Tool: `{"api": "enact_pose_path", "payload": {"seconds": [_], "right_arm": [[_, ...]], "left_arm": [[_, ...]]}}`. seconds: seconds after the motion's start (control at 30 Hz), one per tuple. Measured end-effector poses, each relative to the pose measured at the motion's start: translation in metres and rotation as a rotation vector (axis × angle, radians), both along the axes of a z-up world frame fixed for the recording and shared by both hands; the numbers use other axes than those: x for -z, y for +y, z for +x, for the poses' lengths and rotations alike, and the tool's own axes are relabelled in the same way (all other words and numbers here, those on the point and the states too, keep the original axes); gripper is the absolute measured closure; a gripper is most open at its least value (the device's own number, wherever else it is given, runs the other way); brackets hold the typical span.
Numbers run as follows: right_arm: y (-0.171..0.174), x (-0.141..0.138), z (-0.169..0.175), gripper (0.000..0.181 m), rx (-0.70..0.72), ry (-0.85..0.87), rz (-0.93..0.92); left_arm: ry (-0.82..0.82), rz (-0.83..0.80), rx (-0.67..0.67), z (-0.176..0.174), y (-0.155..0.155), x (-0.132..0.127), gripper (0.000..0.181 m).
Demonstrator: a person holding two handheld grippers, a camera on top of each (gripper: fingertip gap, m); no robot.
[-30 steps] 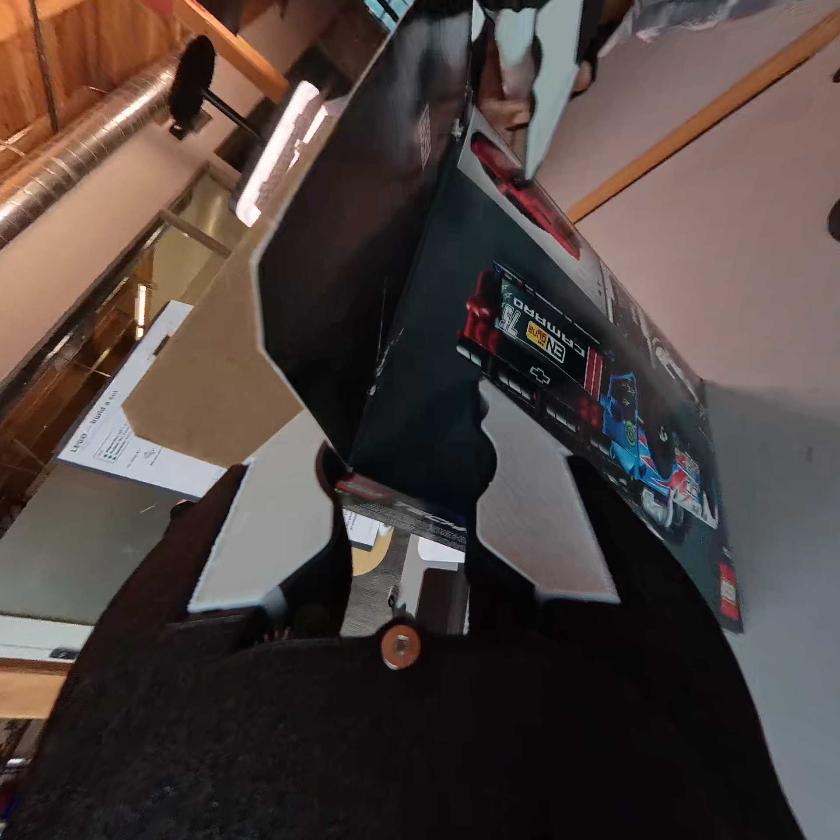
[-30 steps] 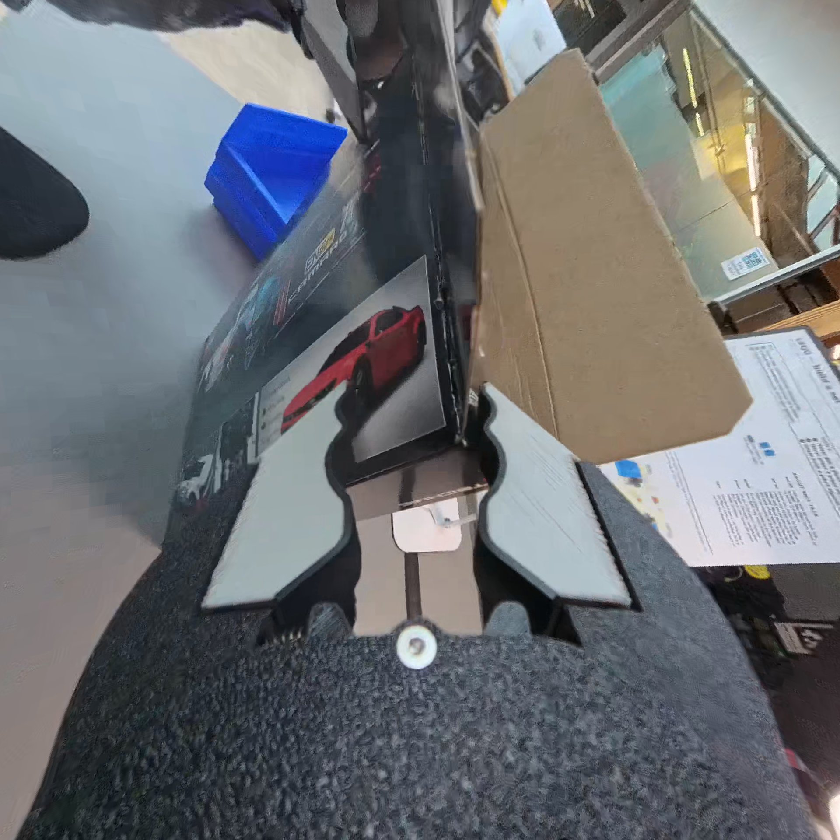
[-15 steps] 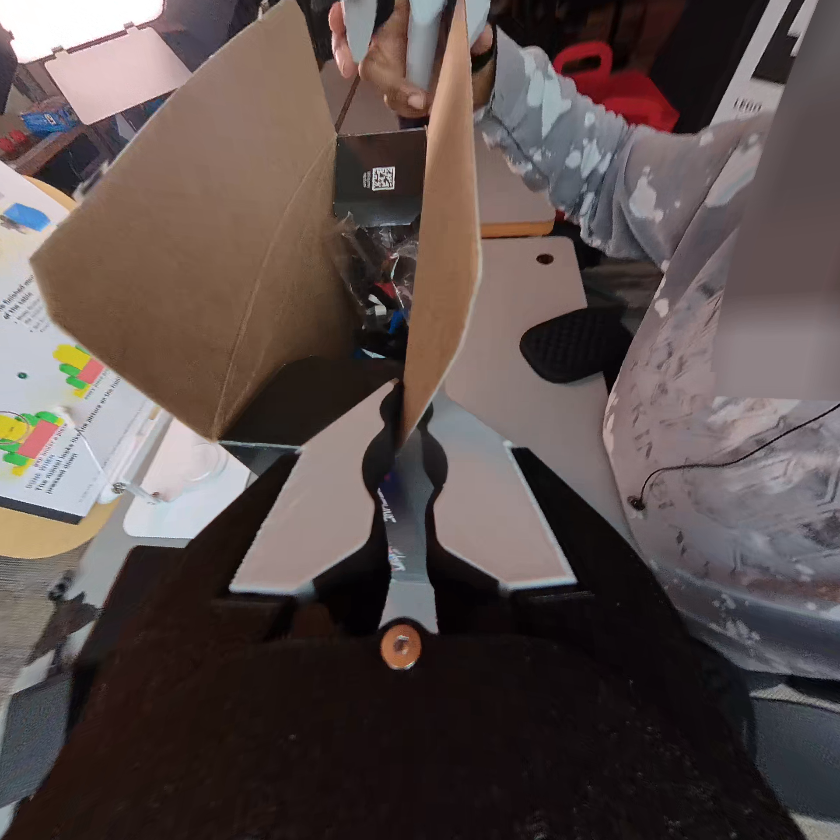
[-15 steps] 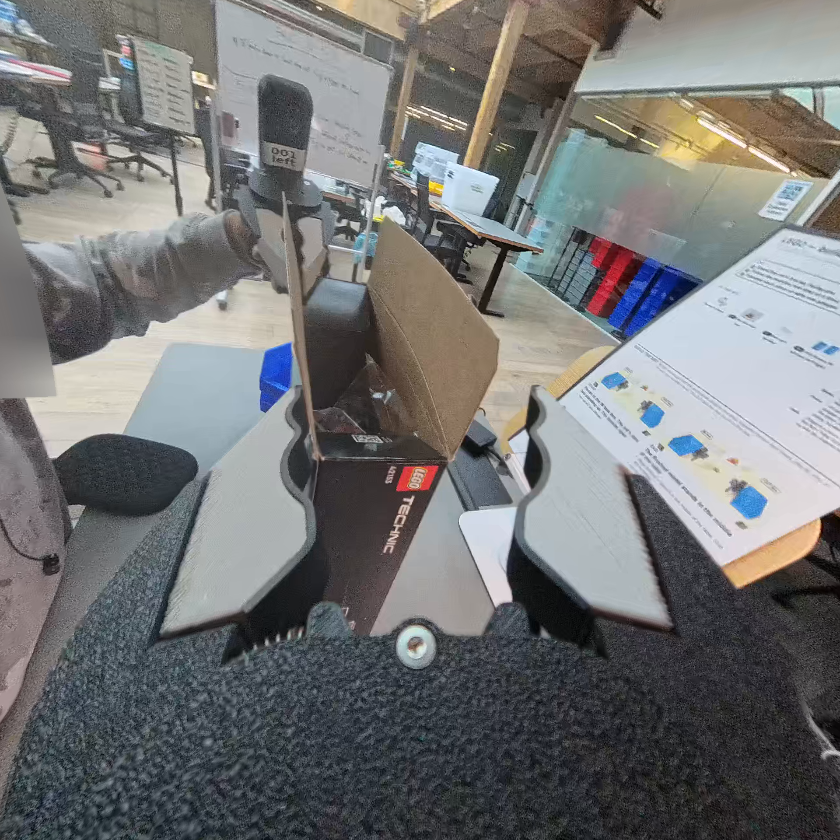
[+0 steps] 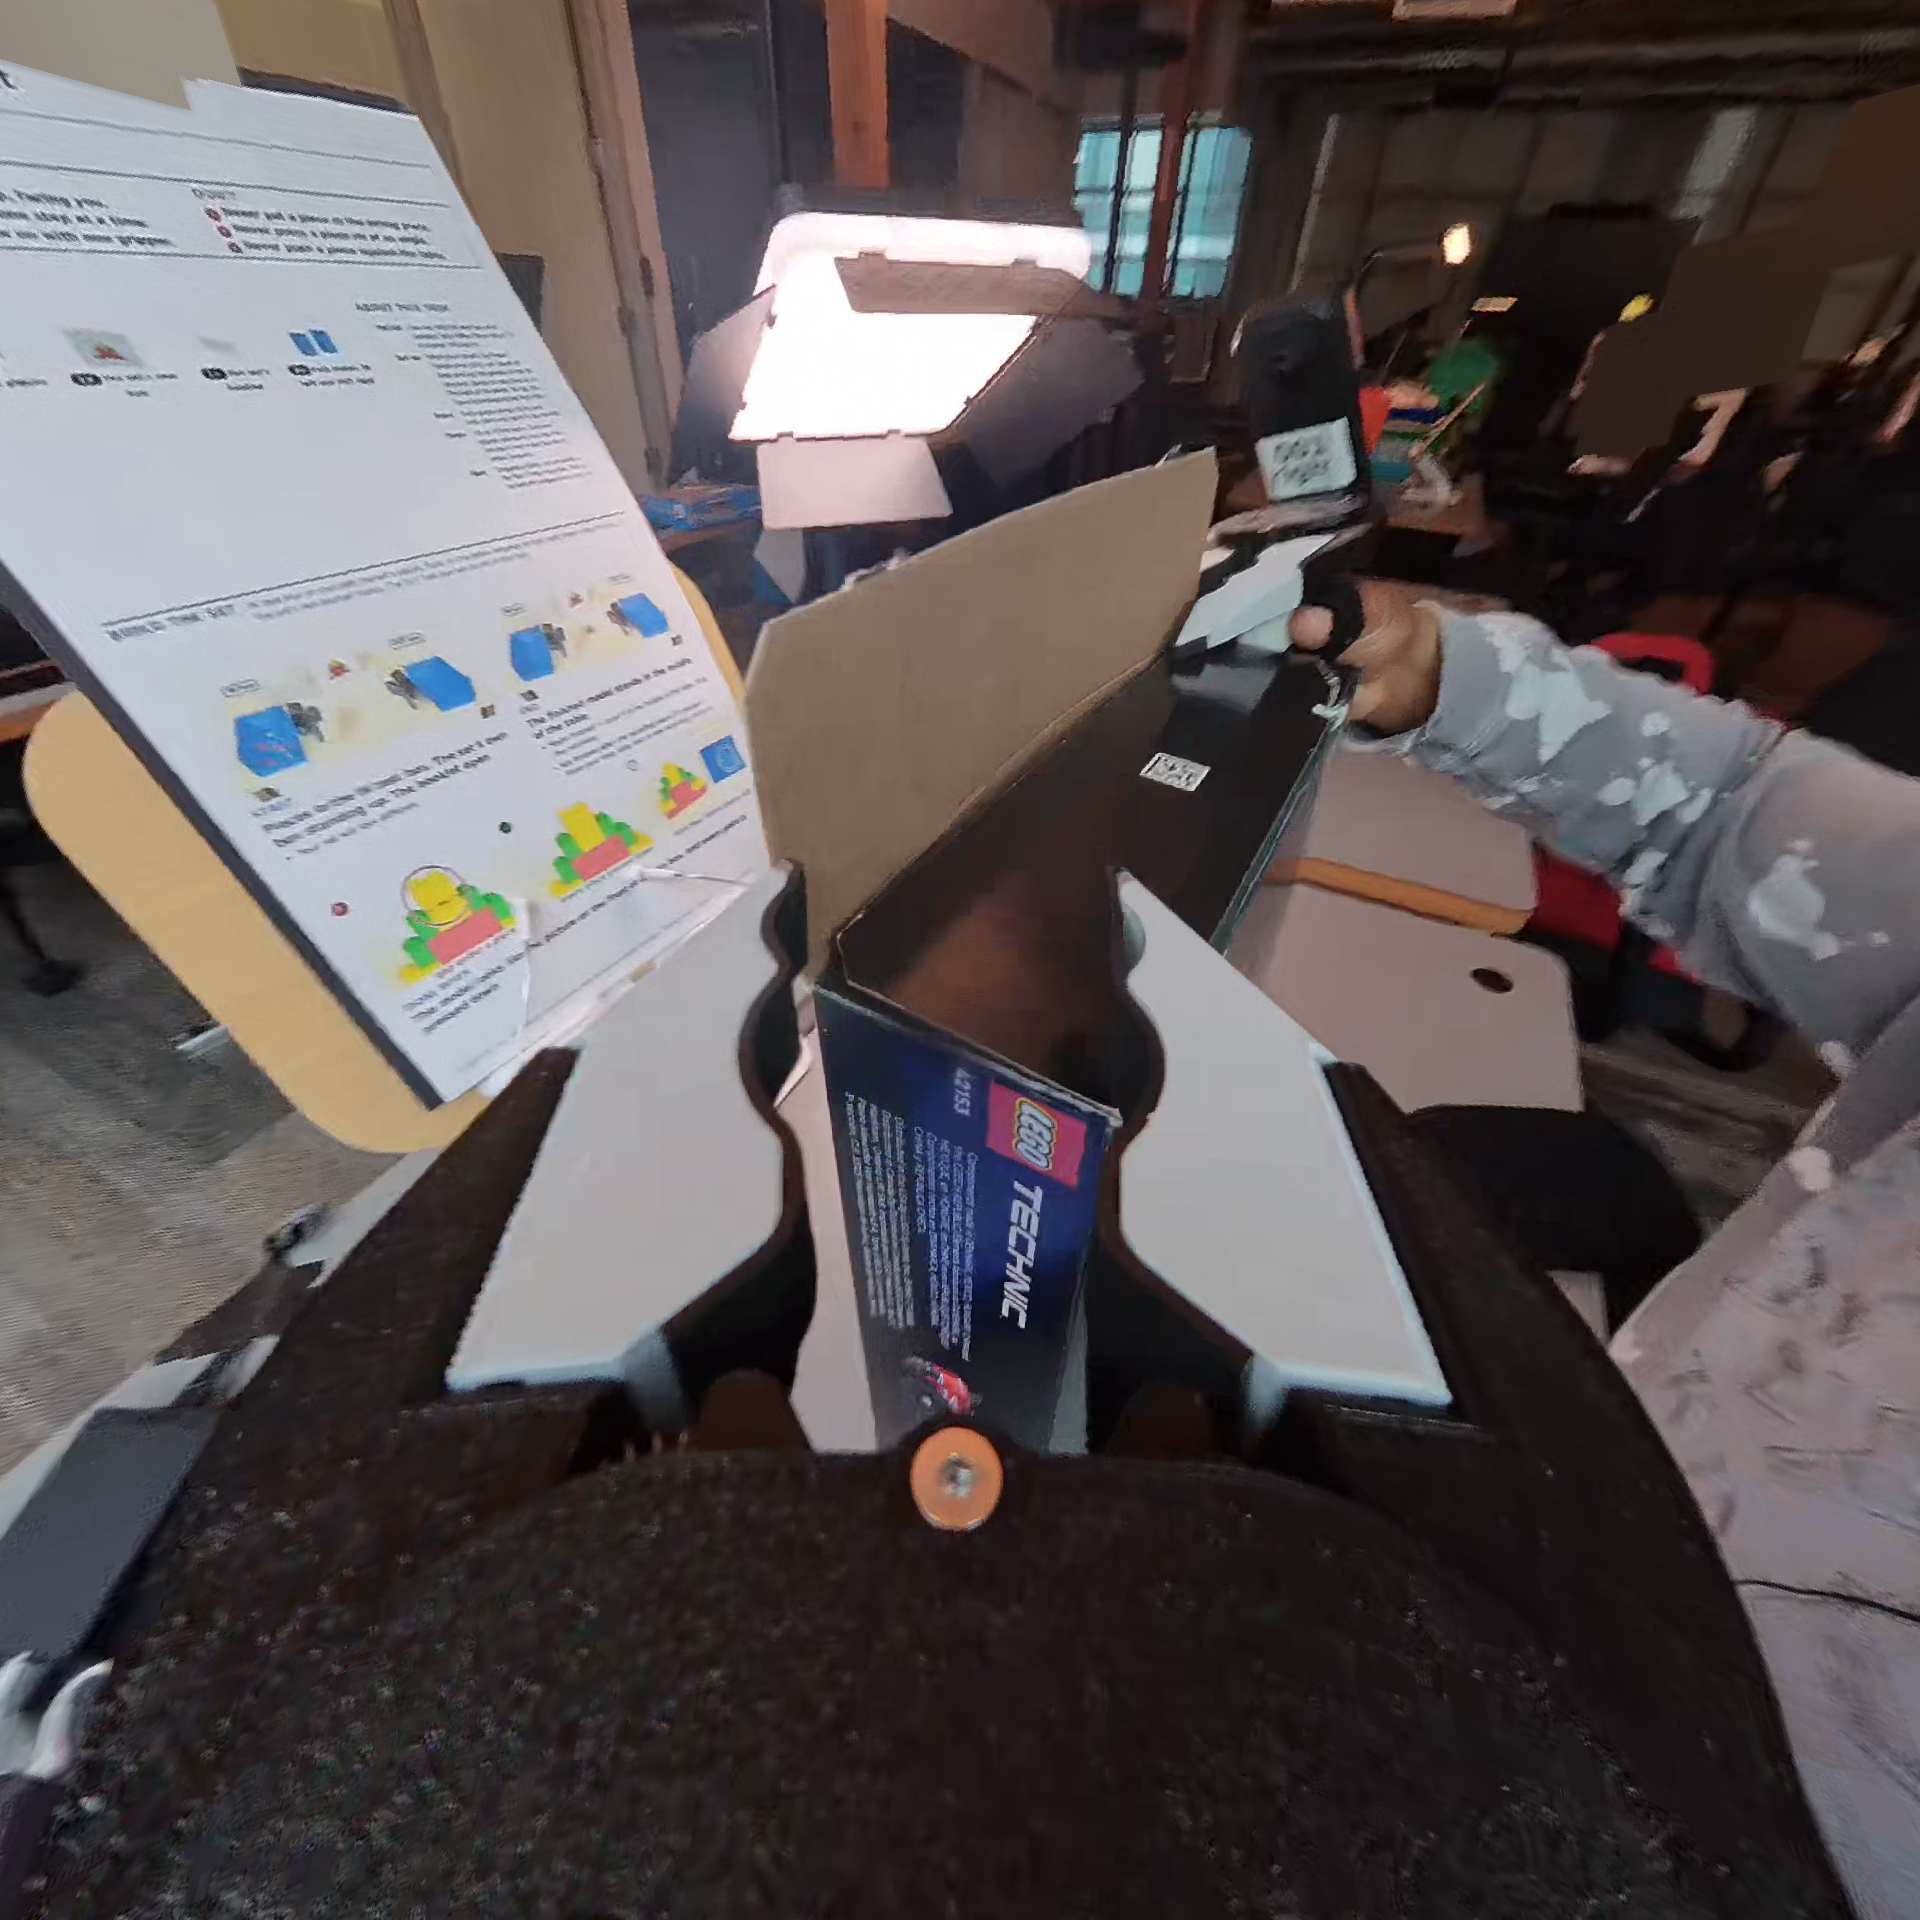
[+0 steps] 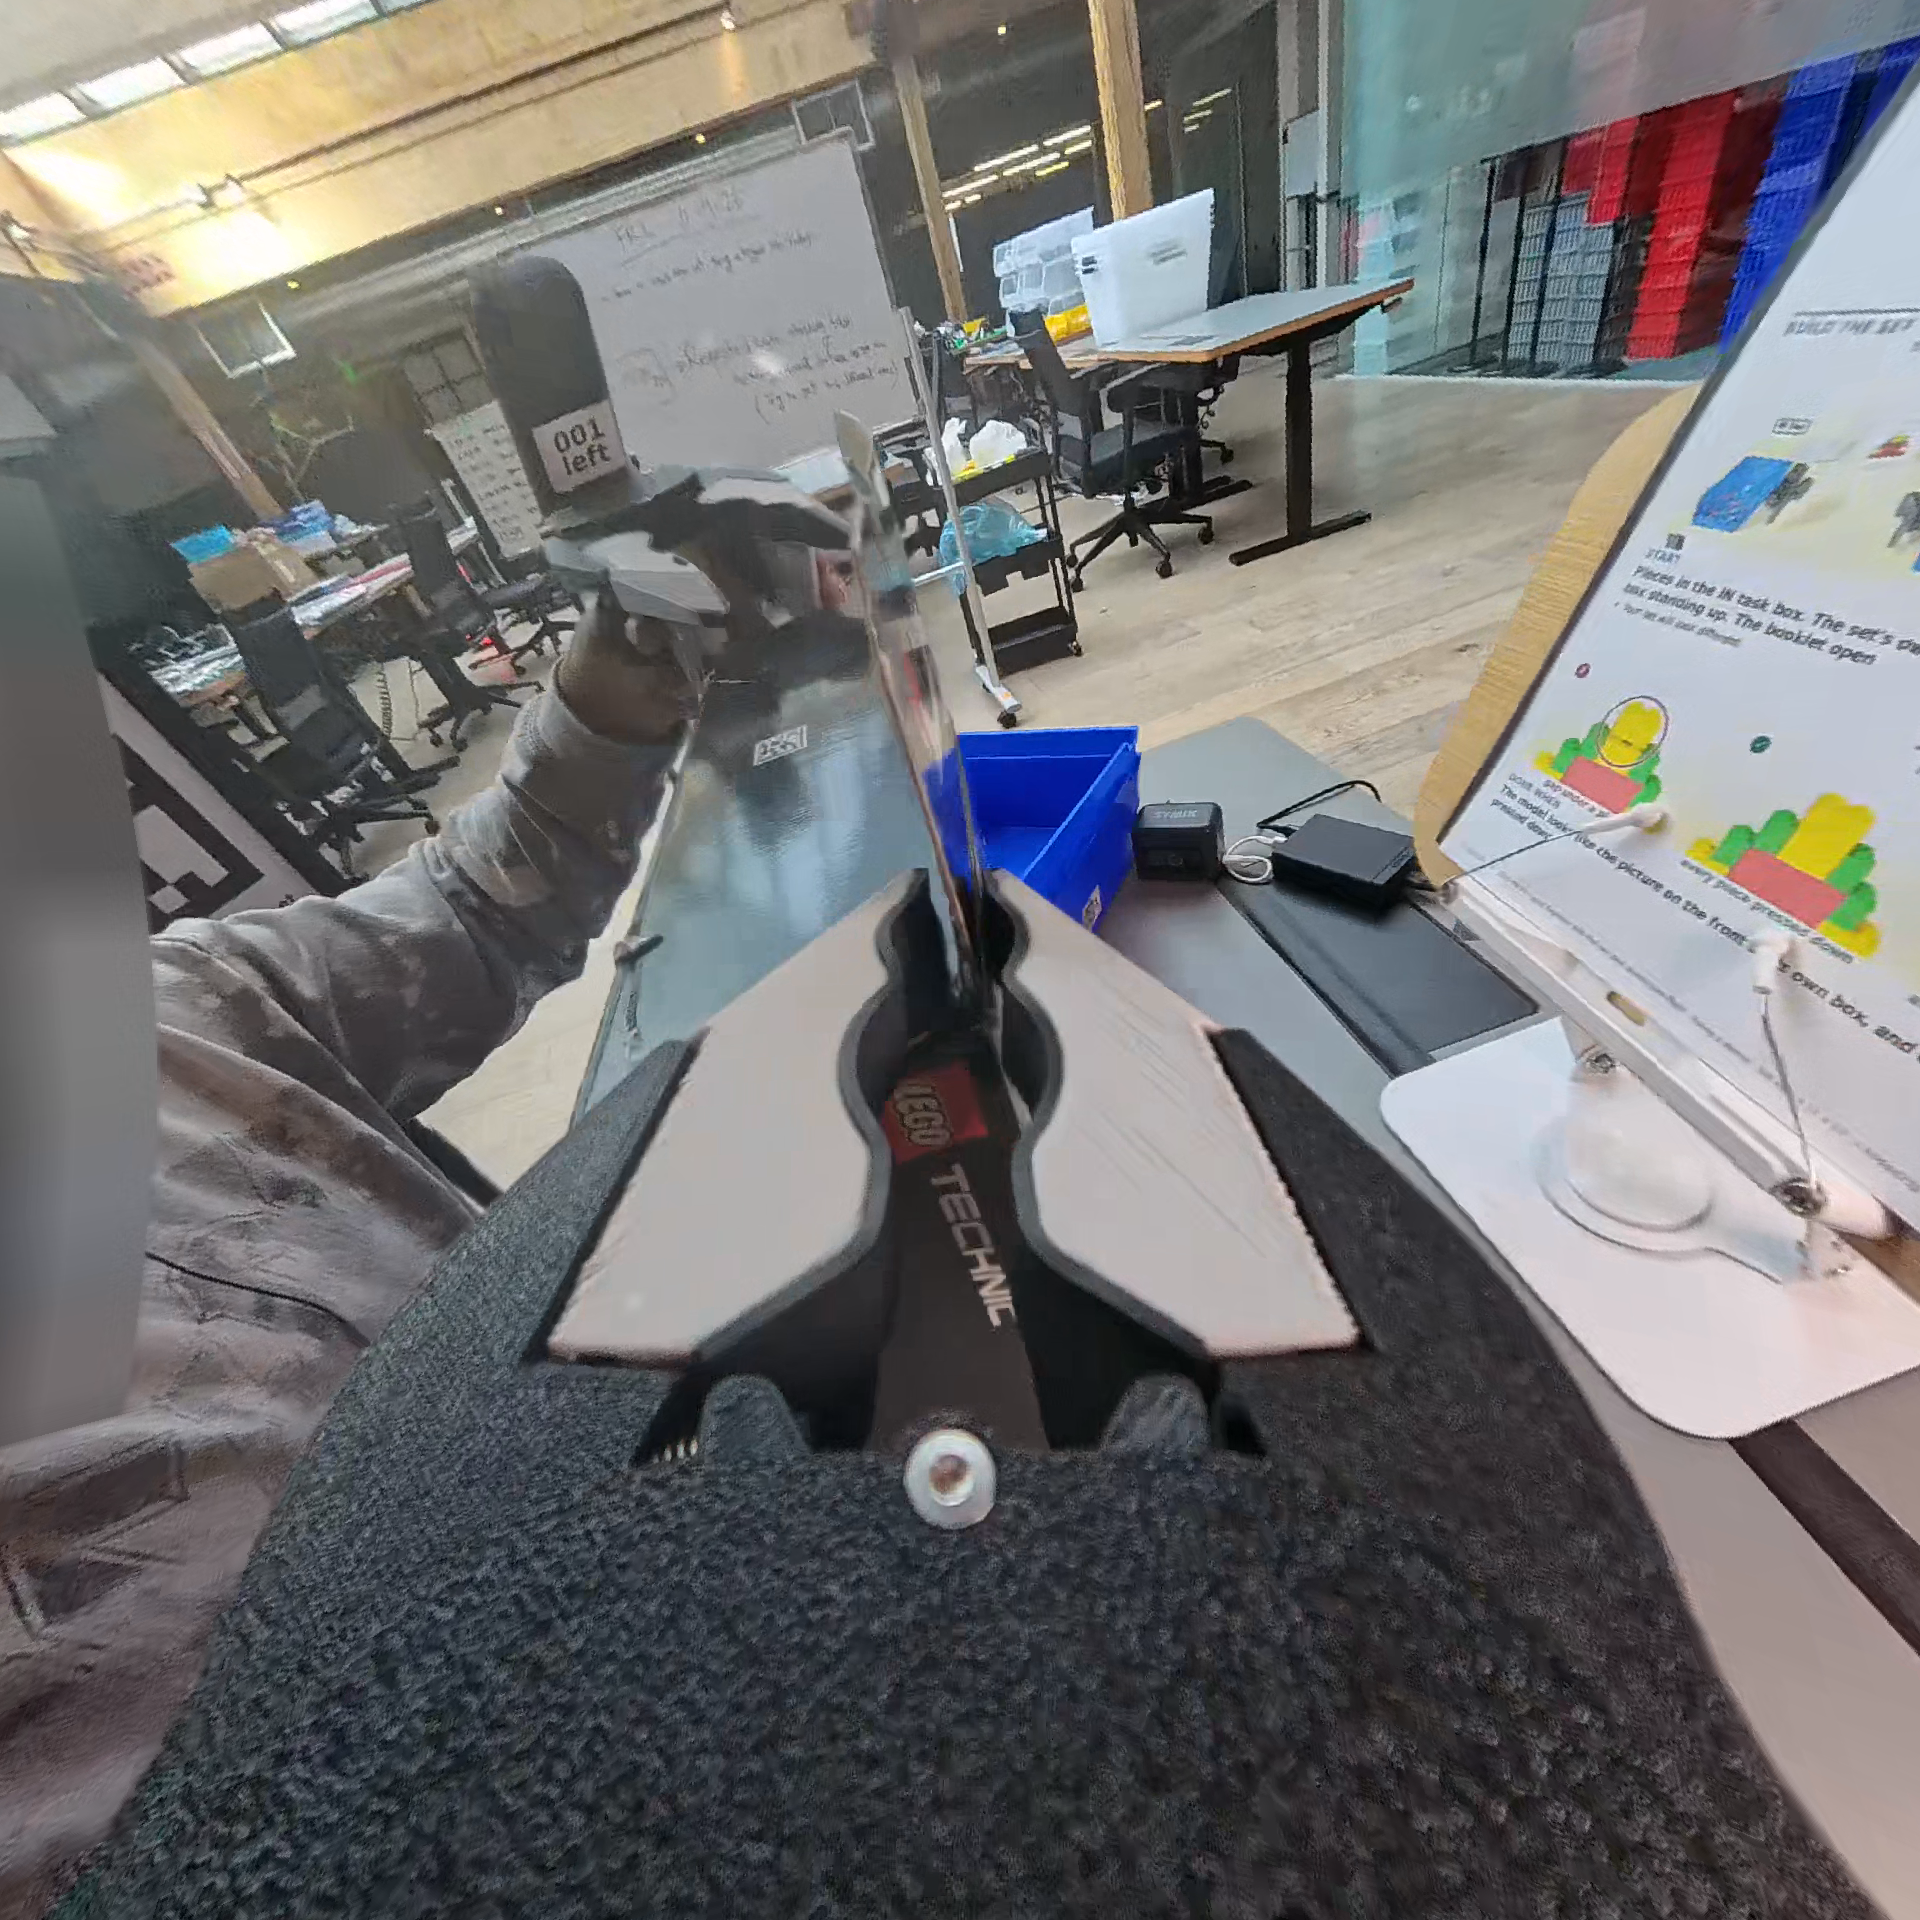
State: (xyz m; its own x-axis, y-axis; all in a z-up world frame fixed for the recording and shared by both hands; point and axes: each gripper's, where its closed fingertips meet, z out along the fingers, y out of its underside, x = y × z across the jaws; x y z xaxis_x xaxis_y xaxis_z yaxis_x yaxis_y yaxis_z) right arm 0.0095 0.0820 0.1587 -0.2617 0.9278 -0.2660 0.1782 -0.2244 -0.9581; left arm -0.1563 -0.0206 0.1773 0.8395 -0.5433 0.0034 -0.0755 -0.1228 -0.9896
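A dark cardboard toy box (image 5: pixel 966 1195) with a red logo has its brown inner flap (image 5: pixel 987 665) standing open. My left gripper (image 5: pixel 954 909) has its jaws wide, one on each side of the box's narrow near end, with the fingertips against its sides. My right gripper (image 6: pixel 961 894) is shut on a thin wall edge at the other end of the box (image 6: pixel 790 810). Each view shows the other gripper at the box's far end, the right one (image 5: pixel 1247 608) and the left one (image 6: pixel 707 561), each held by a hand.
A white instruction board (image 5: pixel 312 582) on a stand is at the left, and shows on the right in the right wrist view (image 6: pixel 1714 675). A blue bin (image 6: pixel 1049 800), small black devices (image 6: pixel 1340 847) and a black pad (image 6: pixel 1371 977) lie behind the box. A lit lamp panel (image 5: pixel 894 343) stands beyond. The grippers' ends are close to 20 cm from one another.
The box has swung upright from a tipped pose. My left gripper let go of the flap and now spans the box end. My right gripper went from open to shut on a wall edge.
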Motion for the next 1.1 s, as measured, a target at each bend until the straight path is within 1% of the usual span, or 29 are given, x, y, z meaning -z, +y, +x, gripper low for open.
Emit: {"api": "enact_pose_path", "payload": {"seconds": [0.03, 0.07, 0.1, 0.17, 0.2, 0.23, 0.27, 0.3, 0.37, 0.43, 0.47, 0.5, 0.57, 0.6, 0.67, 0.7, 0.73, 0.77, 0.8, 0.83, 0.87, 0.9, 0.93, 0.97, 1.0, 1.03, 1.1], "right_arm": [[0.001, 0.001, 0.0, 0.17, 0.028, 0.003, 0.076], [0.003, 0.002, 0.0, 0.163, 0.062, -0.001, 0.174], [0.004, 0.001, 0.001, 0.16, 0.092, 0.009, 0.258], [0.003, -0.001, 0.003, 0.164, 0.13, 0.034, 0.401], [0.002, -0.002, 0.004, 0.166, 0.152, 0.053, 0.482], [0.002, -0.004, 0.005, 0.166, 0.17, 0.07, 0.557], [-0.001, -0.005, 0.007, 0.164, 0.159, 0.085, 0.603], [-0.007, -0.007, 0.009, 0.16, 0.123, 0.098, 0.613], [-0.022, -0.01, 0.015, 0.149, 0.018, 0.122, 0.574], [-0.036, -0.016, 0.021, 0.132, -0.058, 0.151, 0.554], [-0.044, -0.019, 0.024, 0.123, -0.091, 0.146, 0.545], [-0.05, -0.022, 0.027, 0.119, -0.116, 0.137, 0.552], [-0.057, -0.019, 0.028, 0.113, -0.139, 0.102, 0.63], [-0.062, -0.018, 0.029, 0.113, -0.154, 0.095, 0.675], [-0.082, -0.014, 0.033, 0.124, -0.231, 0.077, 0.724], [-0.085, -0.002, 0.033, 0.135, -0.239, 0.015, 0.821], [-0.087, 0.005, 0.032, 0.143, -0.231, -0.006, 0.923], [-0.088, 0.012, 0.033, 0.142, -0.231, -0.048, 1.009], [-0.09, 0.014, 0.034, 0.143, -0.222, -0.07, 1.055], [-0.092, 0.014, 0.035, 0.142, -0.217, -0.094, 1.071], [-0.093, 0.016, 0.036, 0.141, -0.218, -0.107, 1.084], [-0.094, 0.016, 0.035, 0.141, -0.22, -0.113, 1.092], [-0.094, 0.016, 0.035, 0.141, -0.22, -0.13, 1.089], [-0.093, 0.016, 0.035, 0.141, -0.217, -0.147, 1.088], [-0.092, 0.016, 0.034, 0.141, -0.212, -0.162, 1.089], [-0.091, 0.017, 0.034, 0.141, -0.204, -0.175, 1.083], [-0.088, 0.016, 0.033, 0.141, -0.178, -0.187, 1.05]], "left_arm": [[0.091, -0.002, -0.074, -0.005, 0.006, 0.004, 0.124], [0.189, 0.011, -0.153, -0.012, 0.011, 0.007, 0.111], [0.279, 0.037, -0.199, -0.016, 0.012, 0.007, 0.099], [0.388, 0.099, -0.256, -0.02, 0.011, 0.002, 0.091], [0.404, 0.11, -0.265, -0.02, 0.011, 0.002, 0.087], [0.391, 0.1, -0.254, -0.019, 0.012, 0.003, 0.082], [0.358, 0.075, -0.225, -0.017, 0.013, 0.006, 0.087], [0.315, 0.047, -0.193, -0.015, 0.014, 0.01, 0.093], [0.232, 0.003, -0.143, -0.013, 0.015, 0.014, 0.097], [0.167, -0.027, -0.09, -0.009, 0.014, 0.018, 0.106], [0.147, -0.029, -0.079, -0.007, 0.013, 0.02, 0.111], [0.143, -0.019, -0.075, -0.006, 0.013, 0.02, 0.114], [0.145, -0.004, -0.07, -0.003, 0.012, 0.021, 0.121], [0.14, -0.005, -0.073, -0.002, 0.012, 0.021, 0.124], [0.128, -0.008, -0.085, -0.001, 0.013, 0.022, 0.126], [0.12, -0.011, -0.09, -0.001, 0.013, 0.022, 0.126], [0.101, -0.018, -0.082, -0.001, 0.012, 0.022, 0.127], [0.065, -0.024, -0.038, 0.002, 0.008, 0.02, 0.127], [0.023, -0.029, 0.044, 0.008, -0.002, 0.016, 0.108], [-0.03, -0.022, 0.121, 0.011, -0.013, 0.009, 0.085], [-0.1, 0.016, 0.161, 0.009, -0.022, -0.004, 0.084], [-0.158, 0.066, 0.161, 0.002, -0.027, -0.019, 0.088], [-0.184, 0.103, 0.135, -0.006, -0.028, -0.03, 0.095], [-0.177, 0.115, 0.101, -0.011, -0.024, -0.035, 0.101], [-0.143, 0.091, 0.066, -0.014, -0.016, -0.031, 0.105], [-0.095, 0.032, 0.05, -0.013, -0.007, -0.019, 0.103], [-0.023, -0.161, 0.093, 0.003, 0.004, 0.019, 0.098]]}}
